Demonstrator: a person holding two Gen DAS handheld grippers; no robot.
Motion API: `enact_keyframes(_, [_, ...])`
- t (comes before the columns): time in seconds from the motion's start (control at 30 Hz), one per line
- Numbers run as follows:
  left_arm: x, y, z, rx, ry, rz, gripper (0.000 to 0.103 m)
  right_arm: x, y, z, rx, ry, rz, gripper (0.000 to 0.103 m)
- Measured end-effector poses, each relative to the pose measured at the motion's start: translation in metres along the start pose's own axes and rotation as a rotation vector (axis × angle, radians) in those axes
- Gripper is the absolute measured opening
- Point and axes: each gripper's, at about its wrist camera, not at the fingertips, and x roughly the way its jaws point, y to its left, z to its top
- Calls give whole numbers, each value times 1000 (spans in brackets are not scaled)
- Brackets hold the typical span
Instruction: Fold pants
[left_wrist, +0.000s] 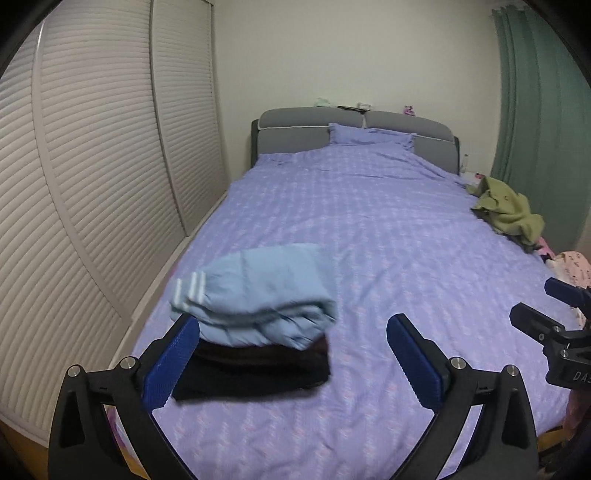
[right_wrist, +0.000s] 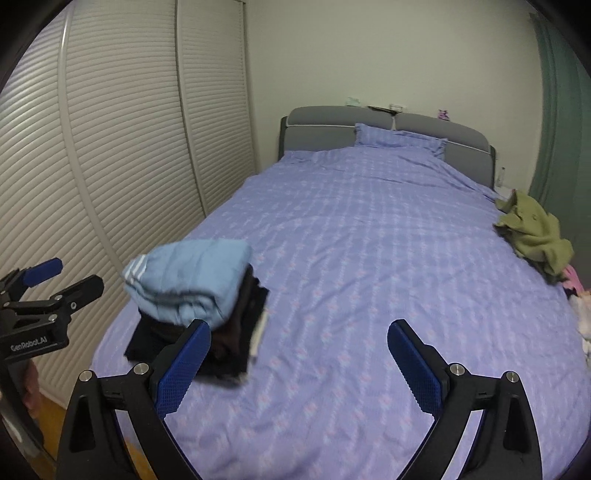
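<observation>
Folded light blue pants (left_wrist: 255, 291) with white stripes lie on top of folded dark garments (left_wrist: 255, 369) near the bed's front left edge. The same stack shows in the right wrist view, blue pants (right_wrist: 188, 280) over dark clothes (right_wrist: 221, 343). My left gripper (left_wrist: 293, 354) is open and empty just in front of the stack, its left finger beside the dark clothes. My right gripper (right_wrist: 299, 360) is open and empty above the bedspread, right of the stack. Each gripper also shows at the edge of the other's view, the right gripper (left_wrist: 546, 314) and the left gripper (right_wrist: 55, 280).
The bed (left_wrist: 369, 221) has a purple patterned cover, a pillow (left_wrist: 369, 134) and a grey headboard. An unfolded olive green garment (left_wrist: 506, 210) and more clothes (left_wrist: 572, 266) lie at the right edge. Slatted wardrobe doors (left_wrist: 92, 184) run along the left. A green curtain (left_wrist: 535, 92) hangs at the right.
</observation>
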Motion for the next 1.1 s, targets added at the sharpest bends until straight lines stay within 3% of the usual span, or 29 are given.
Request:
enact_keyframes(0.27, [-61, -72, -38, 42, -4, -62, 103, -75, -55, -48, 48, -14, -38, 98])
enact_keyframes(0.53, [-112, -125, -74, 51, -9, -61, 103, -135, -92, -95, 73, -24, -51, 98])
enact_keyframes(0.73, [-142, -153, -94, 60, -14, -74, 103, -172, -116, -124, 89, -28, -60, 98])
enact_keyframes(1.1, [-173, -177, -101, 100, -32, -92, 103, -206, -130, -140, 102, -51, -71, 98])
